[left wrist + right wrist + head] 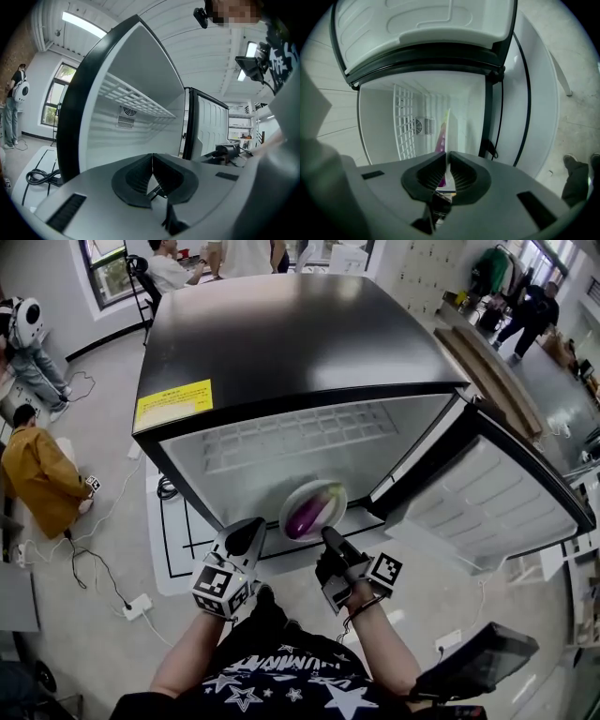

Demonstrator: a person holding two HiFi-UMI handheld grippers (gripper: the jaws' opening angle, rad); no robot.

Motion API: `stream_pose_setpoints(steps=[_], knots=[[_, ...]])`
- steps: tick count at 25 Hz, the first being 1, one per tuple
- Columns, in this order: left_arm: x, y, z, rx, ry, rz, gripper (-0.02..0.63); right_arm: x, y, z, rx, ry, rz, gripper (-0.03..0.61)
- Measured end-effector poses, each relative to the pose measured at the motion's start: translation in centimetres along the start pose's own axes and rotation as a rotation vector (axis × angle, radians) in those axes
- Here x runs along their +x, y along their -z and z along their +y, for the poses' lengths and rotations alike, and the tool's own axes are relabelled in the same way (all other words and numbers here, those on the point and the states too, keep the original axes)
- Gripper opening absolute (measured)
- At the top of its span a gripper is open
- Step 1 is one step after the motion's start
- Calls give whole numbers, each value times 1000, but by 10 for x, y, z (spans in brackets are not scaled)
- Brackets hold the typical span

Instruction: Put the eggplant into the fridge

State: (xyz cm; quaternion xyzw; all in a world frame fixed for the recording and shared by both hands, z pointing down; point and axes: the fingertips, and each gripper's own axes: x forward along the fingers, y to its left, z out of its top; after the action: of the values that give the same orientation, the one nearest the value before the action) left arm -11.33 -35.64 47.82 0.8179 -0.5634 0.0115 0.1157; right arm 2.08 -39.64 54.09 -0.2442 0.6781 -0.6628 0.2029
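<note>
A purple eggplant [307, 513] lies on a white plate [328, 490] held at the mouth of the open black fridge [281, 343]. My right gripper [327, 537] is shut on the plate's near rim. In the right gripper view the plate [448, 136] stands edge-on between the jaws, with the eggplant [440, 138] on its left face. My left gripper [246, 534] hangs just left of the plate, shut with nothing in it. Its view looks into the white fridge interior [126, 136] with a wire shelf [133, 99].
The fridge door [492, 493] stands open to the right. Cables and a power strip [137, 606] lie on the floor at left. A person in a yellow coat [39, 479] crouches at far left; others stand behind the fridge. A dark tablet-like object [478, 662] sits by my right arm.
</note>
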Motion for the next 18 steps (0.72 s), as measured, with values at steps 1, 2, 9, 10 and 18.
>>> stream_pose_setpoints(steps=[1, 2, 9, 10, 18], knots=[[4, 1, 1, -3, 9, 4, 9, 4, -3, 0, -3, 2, -3, 26], [9, 1, 0, -7, 22, 9, 9, 8, -6, -1, -6, 4, -6, 26], [44, 4, 5, -24, 95, 25, 9, 36, -28, -6, -33, 34, -22, 26], [49, 4, 7, -25, 95, 26, 9, 40, -31, -6, -34, 36, -27, 26], [75, 3, 22, -30, 103, 44, 9, 57, -55, -20, -28, 79, -69, 26]])
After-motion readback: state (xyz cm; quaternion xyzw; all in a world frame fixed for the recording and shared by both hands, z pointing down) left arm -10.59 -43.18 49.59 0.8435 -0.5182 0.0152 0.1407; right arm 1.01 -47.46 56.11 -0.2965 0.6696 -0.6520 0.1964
